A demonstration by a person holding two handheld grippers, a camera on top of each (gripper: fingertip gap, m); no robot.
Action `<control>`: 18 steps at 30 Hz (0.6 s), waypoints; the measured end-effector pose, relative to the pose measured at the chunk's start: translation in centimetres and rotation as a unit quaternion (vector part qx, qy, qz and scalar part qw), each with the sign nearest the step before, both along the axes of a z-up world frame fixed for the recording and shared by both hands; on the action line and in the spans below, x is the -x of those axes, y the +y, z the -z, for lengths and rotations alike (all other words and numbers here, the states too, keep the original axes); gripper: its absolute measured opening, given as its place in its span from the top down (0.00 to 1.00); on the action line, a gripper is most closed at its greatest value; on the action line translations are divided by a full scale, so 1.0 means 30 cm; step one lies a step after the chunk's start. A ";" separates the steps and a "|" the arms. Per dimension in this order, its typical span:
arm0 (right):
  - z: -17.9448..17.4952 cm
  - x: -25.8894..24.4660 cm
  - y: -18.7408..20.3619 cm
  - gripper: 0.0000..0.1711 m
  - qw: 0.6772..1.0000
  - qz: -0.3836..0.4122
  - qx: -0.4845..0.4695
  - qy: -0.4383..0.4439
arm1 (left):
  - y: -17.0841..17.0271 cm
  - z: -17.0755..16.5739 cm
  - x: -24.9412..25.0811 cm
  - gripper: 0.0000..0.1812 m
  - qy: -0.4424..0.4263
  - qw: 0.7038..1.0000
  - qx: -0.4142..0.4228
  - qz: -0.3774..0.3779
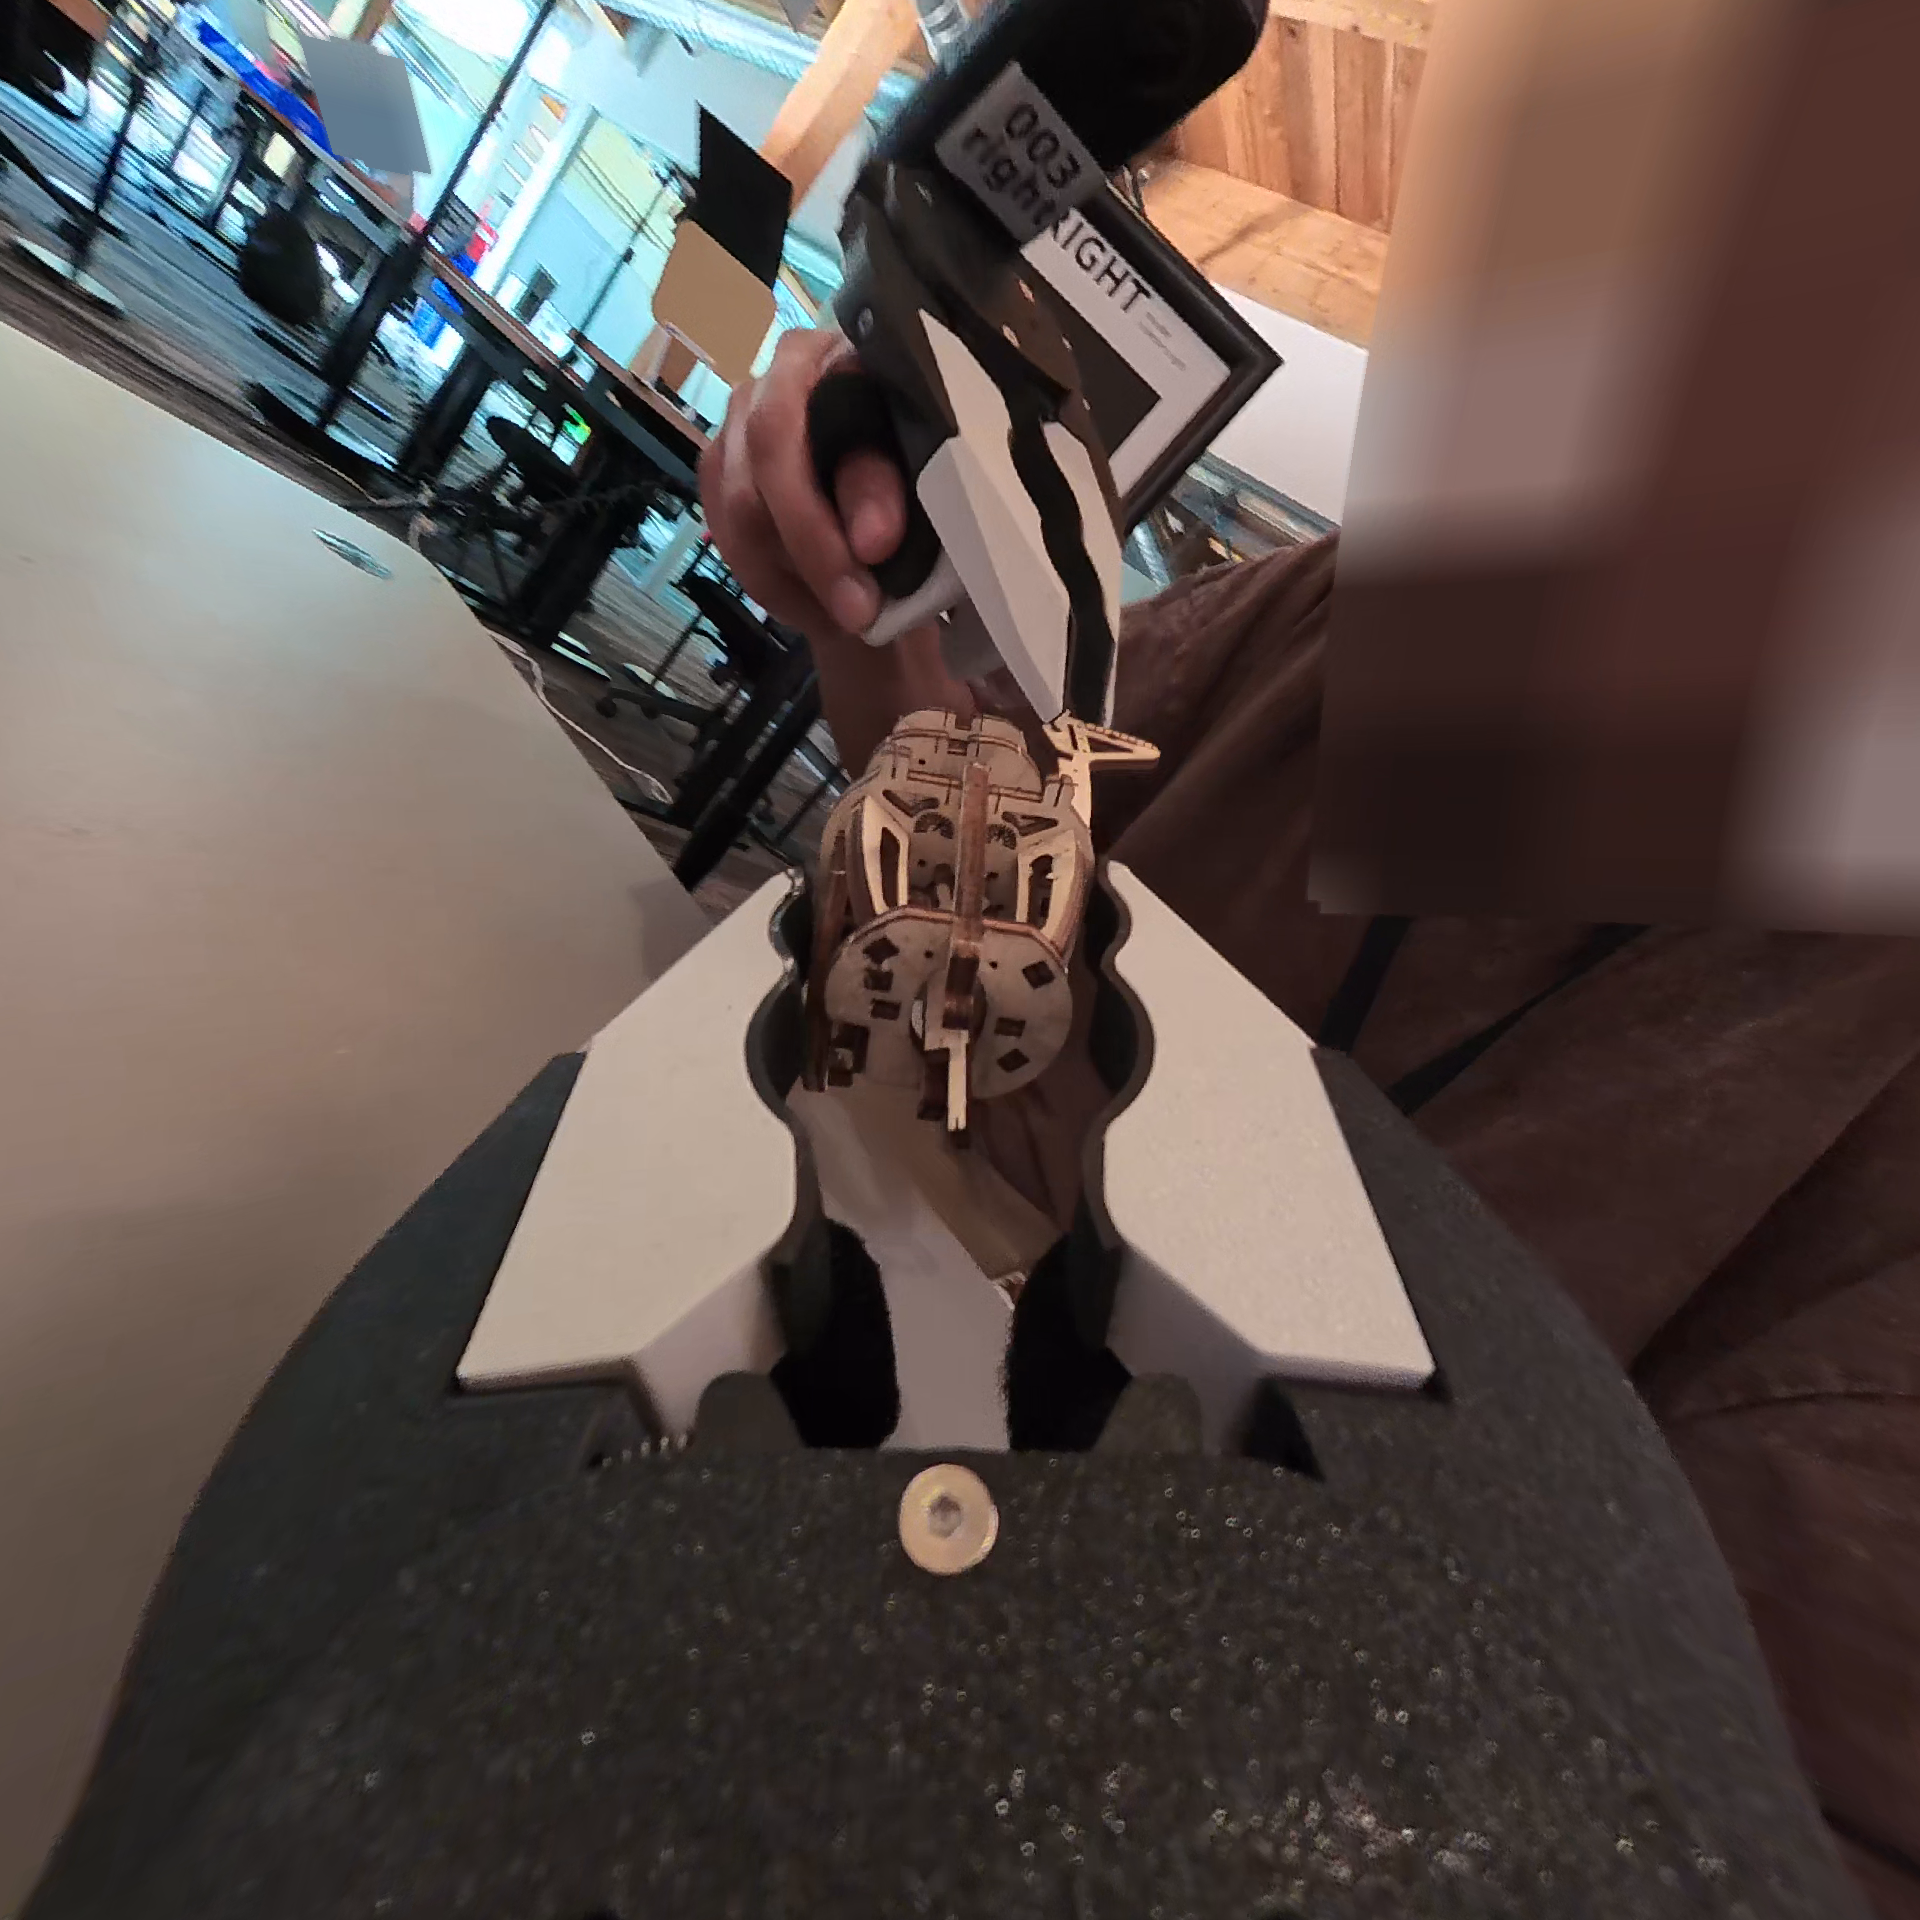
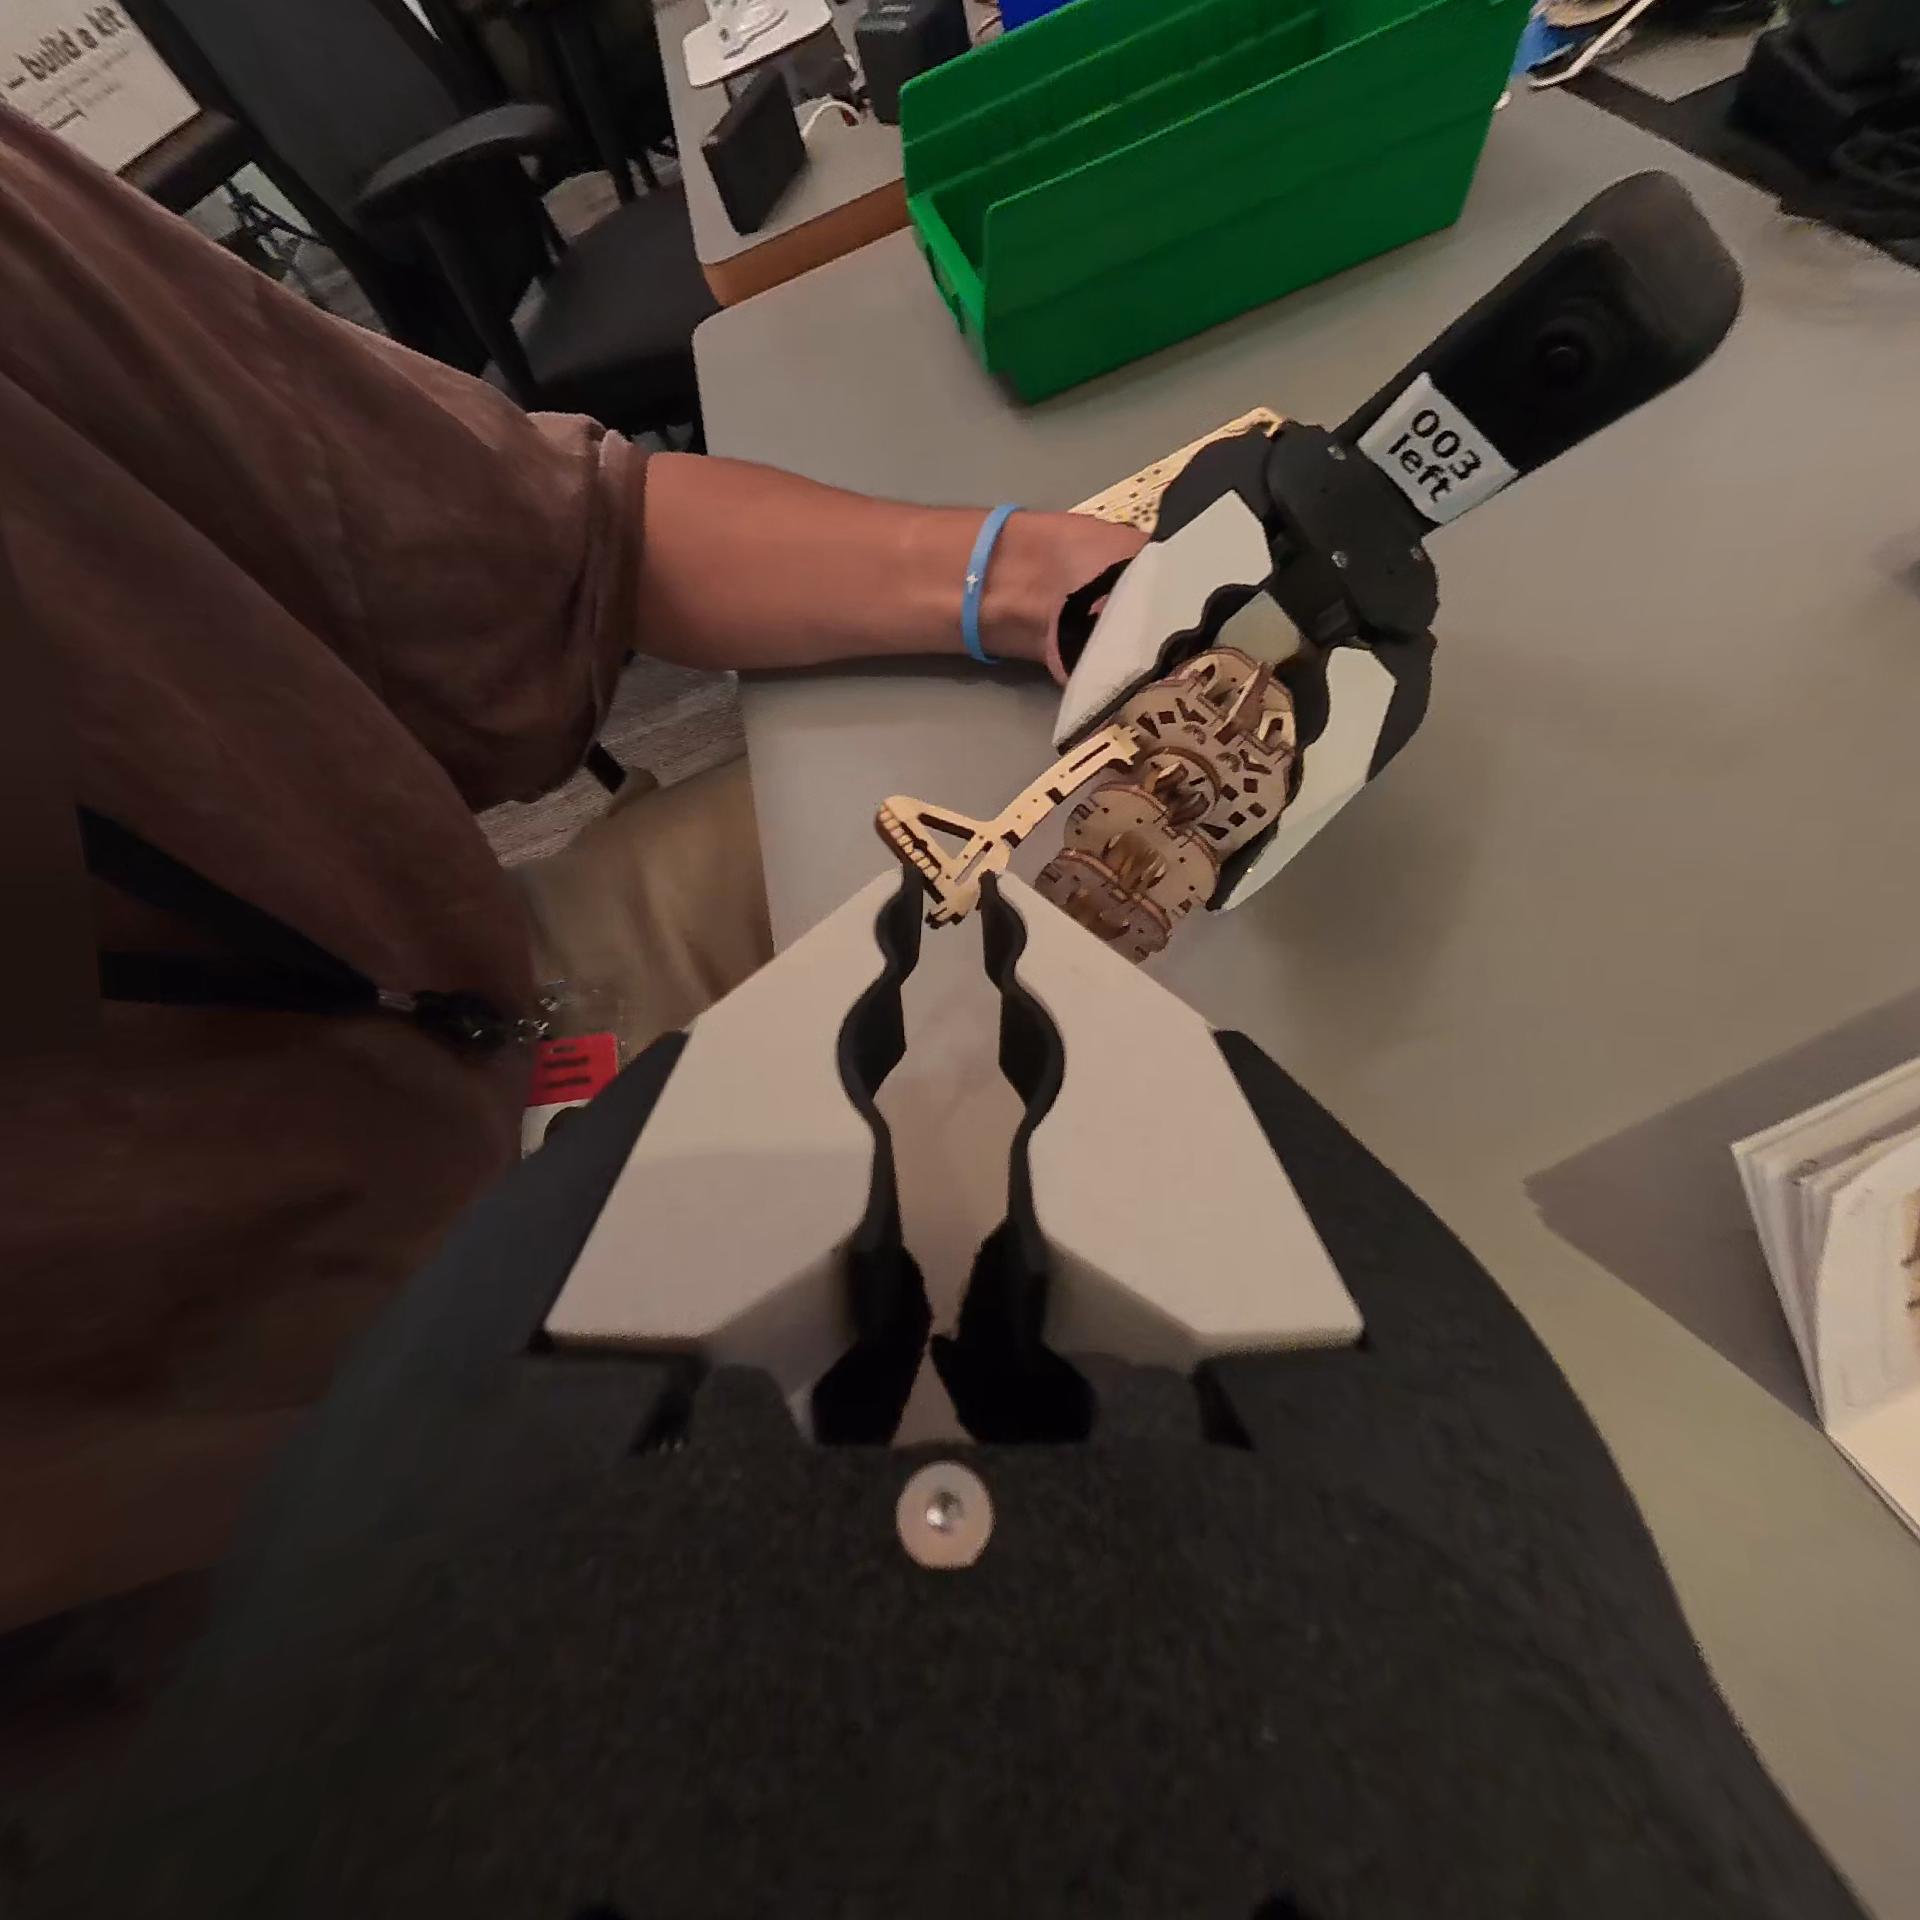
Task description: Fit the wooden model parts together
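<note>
My left gripper (image 1: 948, 914) is shut on a pale wooden model body (image 1: 951, 914), a barrel-shaped laser-cut assembly with round end discs, held up above the table. In the right wrist view the same gripper (image 2: 1153, 821) clasps the body (image 2: 1174, 800) from the right. A thin flat wooden strut (image 2: 987, 831) with a triangular end sticks out of the body toward me. My right gripper (image 2: 954, 896) is shut on the strut's tip. In the left wrist view the right gripper (image 1: 1081, 717) comes down from above and pinches the strut (image 1: 1107, 750) at the body's far end.
A grey table (image 2: 1455, 1039) lies below. A green plastic bin (image 2: 1195, 197) stands at the far side. A flat wooden parts sheet (image 2: 1153, 483) lies behind the left gripper. A stack of sheets (image 2: 1839, 1278) sits at the right edge. A person in a brown shirt (image 2: 260, 675) is close on the left. Spacing between my two grippers at the tips: around 6 centimetres.
</note>
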State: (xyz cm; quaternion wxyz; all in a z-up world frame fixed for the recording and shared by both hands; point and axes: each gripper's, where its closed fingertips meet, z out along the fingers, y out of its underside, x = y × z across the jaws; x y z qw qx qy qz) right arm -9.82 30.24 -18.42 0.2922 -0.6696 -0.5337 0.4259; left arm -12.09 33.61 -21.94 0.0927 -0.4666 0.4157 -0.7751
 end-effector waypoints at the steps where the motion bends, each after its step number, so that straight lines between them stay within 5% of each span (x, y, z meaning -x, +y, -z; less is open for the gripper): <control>1: 0.002 -0.002 0.007 0.94 1.000 0.006 -0.002 -0.001 | 0.009 0.000 -0.002 0.73 0.000 1.000 -0.001 -0.008; 18: 0.034 -0.057 0.182 0.86 0.987 0.143 -0.078 -0.013 | 0.130 -0.005 0.005 0.73 -0.004 0.994 0.001 -0.105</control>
